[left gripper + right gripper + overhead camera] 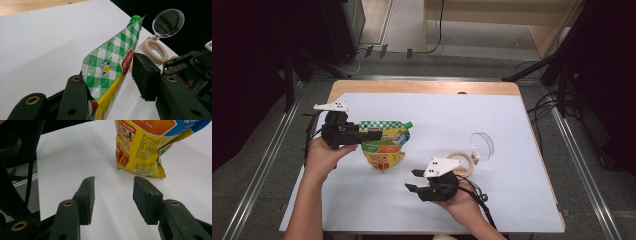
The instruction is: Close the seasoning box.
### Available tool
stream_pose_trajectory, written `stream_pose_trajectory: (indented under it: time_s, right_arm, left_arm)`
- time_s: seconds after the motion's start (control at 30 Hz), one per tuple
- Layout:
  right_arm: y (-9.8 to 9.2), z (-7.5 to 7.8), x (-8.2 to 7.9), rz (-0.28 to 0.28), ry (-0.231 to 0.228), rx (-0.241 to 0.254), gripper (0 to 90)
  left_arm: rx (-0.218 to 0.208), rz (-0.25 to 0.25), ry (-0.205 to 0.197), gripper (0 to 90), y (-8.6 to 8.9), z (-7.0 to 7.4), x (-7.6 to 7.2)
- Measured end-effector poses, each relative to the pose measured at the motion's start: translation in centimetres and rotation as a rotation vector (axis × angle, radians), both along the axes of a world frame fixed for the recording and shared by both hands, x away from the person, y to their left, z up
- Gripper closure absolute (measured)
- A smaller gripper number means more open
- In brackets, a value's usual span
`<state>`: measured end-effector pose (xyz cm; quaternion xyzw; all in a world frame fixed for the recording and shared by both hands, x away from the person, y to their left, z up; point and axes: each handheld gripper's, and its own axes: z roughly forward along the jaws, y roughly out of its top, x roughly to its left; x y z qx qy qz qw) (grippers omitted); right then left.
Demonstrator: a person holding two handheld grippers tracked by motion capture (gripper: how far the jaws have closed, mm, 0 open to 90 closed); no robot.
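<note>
A spouted pouch (384, 142), green-checked at the top and yellow below with a green cap (409, 124), stands left of centre on the white table cover (452, 110). My left gripper (374, 134) reaches in from the left at the pouch's top. In the left gripper view the pouch (112, 65) sits between the jaws of that gripper (110, 75), resting against the left jaw, with a sliver of gap at the right pad (145, 75). My right gripper (412, 180) lies low near the front, open and empty (114, 182), pointing at the pouch's base (147, 142).
A small beige jar (460, 162) with its clear hinged lid (482, 145) standing open sits right of centre, just behind my right hand. The left gripper view has the jar (155, 51) beyond the pouch. The table's wooden edge (422, 87) runs along the back.
</note>
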<state>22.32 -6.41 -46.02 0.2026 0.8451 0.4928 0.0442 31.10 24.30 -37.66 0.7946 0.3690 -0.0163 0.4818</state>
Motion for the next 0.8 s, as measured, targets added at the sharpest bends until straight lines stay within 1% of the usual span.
stream_pose_trajectory:
  time_s: [0.3,0.4,0.47,0.53,0.6,0.7,0.77,0.8]
  right_arm:
    - [-0.3,0.7,0.3,0.005,0.024,0.002,54.5]
    - [-0.5,0.9,0.4,0.002,0.016,0.009,54.5]
    - [-0.6,1.1,0.4,0.000,0.014,0.011,54.4]
    - [-0.8,1.3,0.5,-0.001,0.011,0.013,54.4]
    - [-0.9,1.4,0.5,-0.004,0.012,0.017,54.4]
    - [-1.0,1.5,0.6,-0.004,0.010,0.021,54.4]
    - [-1.2,1.7,0.6,-0.007,0.019,0.029,54.4]
    - [-1.3,1.8,0.7,-0.006,0.017,0.029,54.4]
  left_arm:
    - [0.016,0.031,-0.013,58.2,-0.2,1.8,0.0]
    - [0.028,0.046,-0.019,58.1,-0.3,2.3,-0.1]
    - [0.025,0.049,-0.018,58.0,-0.3,2.6,-0.1]
    - [0.030,0.062,-0.027,57.9,-0.2,2.9,-0.1]
    - [0.021,0.069,-0.028,57.8,-0.1,3.2,-0.1]
    - [0.009,0.111,-0.047,57.6,0.3,3.8,-0.3]
    - [0.000,0.142,-0.051,57.4,0.8,4.1,-0.3]
    - [0.002,0.151,-0.052,57.1,1.0,4.2,-0.4]
